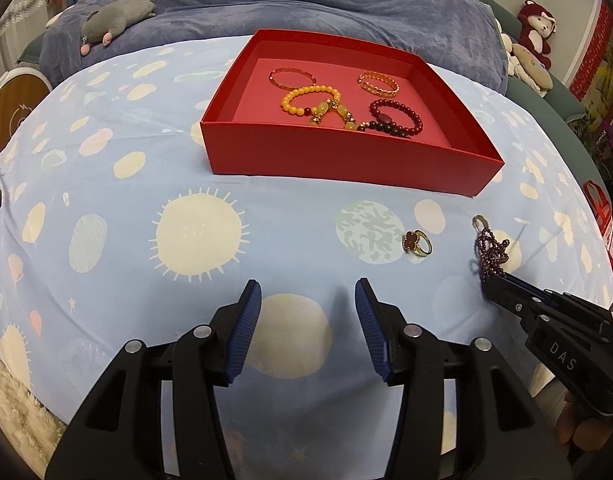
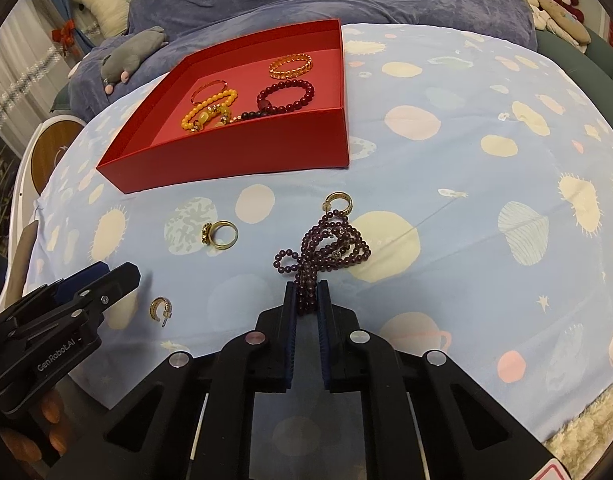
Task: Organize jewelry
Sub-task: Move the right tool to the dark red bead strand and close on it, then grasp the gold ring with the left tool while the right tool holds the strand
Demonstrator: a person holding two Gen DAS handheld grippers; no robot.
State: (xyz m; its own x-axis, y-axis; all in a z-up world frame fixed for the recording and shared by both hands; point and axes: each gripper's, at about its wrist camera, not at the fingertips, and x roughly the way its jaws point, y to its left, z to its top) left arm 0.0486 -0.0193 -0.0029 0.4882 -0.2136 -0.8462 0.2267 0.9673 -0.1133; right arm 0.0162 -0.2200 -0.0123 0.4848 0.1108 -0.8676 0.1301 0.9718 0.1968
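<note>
A red box (image 1: 346,160) (image 2: 242,152) on the bed holds several bracelets: yellow beads (image 1: 306,98), dark red beads (image 1: 398,116) and gold bangles (image 1: 378,82). My right gripper (image 2: 307,296) is shut on a purple bead necklace (image 2: 326,244) that lies bunched on the sheet; it also shows in the left wrist view (image 1: 491,250). A gold ring with a red clover (image 1: 417,243) (image 2: 220,234) lies left of it. One gold hoop earring (image 2: 340,202) touches the necklace's far end, another (image 2: 161,309) lies near my left gripper (image 1: 308,304), which is open and empty.
The bed has a light blue planet-print sheet (image 1: 146,184). A purple blanket (image 1: 306,0) and a grey plush toy (image 1: 118,20) lie behind the box. More plush toys (image 1: 534,40) sit at the far right. A round wooden stool (image 1: 10,116) stands at the left.
</note>
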